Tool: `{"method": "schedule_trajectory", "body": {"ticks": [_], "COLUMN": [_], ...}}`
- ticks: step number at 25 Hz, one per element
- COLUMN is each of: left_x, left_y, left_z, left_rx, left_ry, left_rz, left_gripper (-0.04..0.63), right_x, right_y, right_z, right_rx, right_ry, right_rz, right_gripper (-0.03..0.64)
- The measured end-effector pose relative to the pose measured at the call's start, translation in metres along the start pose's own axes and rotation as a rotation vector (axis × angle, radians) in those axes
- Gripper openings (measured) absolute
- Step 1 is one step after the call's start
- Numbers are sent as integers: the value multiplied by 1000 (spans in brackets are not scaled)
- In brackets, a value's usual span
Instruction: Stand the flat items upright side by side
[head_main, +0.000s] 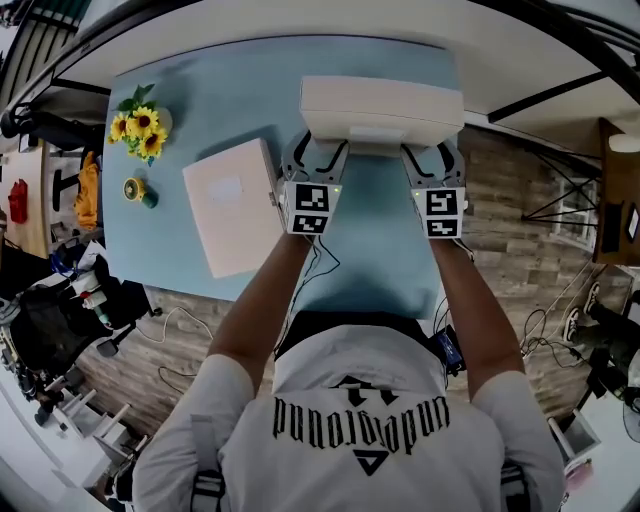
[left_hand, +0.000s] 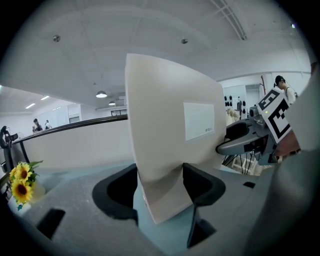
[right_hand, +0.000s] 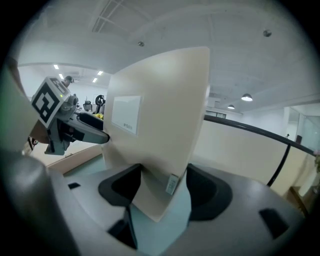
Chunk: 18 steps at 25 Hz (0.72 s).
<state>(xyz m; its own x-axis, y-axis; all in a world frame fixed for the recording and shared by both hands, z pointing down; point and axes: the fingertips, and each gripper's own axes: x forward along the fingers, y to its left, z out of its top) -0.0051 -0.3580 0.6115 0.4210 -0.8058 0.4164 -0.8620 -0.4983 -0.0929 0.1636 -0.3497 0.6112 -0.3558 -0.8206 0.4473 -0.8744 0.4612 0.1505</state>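
Observation:
A cream flat box (head_main: 380, 110) with a white label is held up on edge over the far half of the blue table (head_main: 380, 250). My left gripper (head_main: 317, 152) is shut on its left end and my right gripper (head_main: 432, 158) on its right end. In the left gripper view the box (left_hand: 170, 125) sits pinched between the black jaws of that gripper (left_hand: 160, 192), and its wall dents in at the grip. The right gripper view shows the same box (right_hand: 160, 125) clamped by that gripper (right_hand: 162, 192). A second flat pale box (head_main: 235, 205) lies flat on the table to the left.
A bunch of sunflowers (head_main: 140, 130) and a small yellow and green object (head_main: 137, 189) stand at the table's left edge. A white wall or counter (left_hand: 75, 145) runs behind the table's far edge. Cables, cases and gear lie on the wooden floor on both sides.

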Motion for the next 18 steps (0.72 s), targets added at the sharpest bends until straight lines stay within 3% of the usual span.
{"method": "schedule_trajectory", "body": {"ticks": [4, 18], "left_x": [5, 4], "left_y": [-2, 0], "left_z": [-16, -13], "left_rx": [-31, -15], "left_ry": [21, 9], "left_rz": [-10, -23], "left_gripper": [290, 344], "right_x": [4, 6], "right_y": [0, 1], "right_z": [-8, -7], "right_rx": [-18, -3], "right_ry": [6, 8], "right_rz": [-9, -2], "right_gripper": [287, 316]}}
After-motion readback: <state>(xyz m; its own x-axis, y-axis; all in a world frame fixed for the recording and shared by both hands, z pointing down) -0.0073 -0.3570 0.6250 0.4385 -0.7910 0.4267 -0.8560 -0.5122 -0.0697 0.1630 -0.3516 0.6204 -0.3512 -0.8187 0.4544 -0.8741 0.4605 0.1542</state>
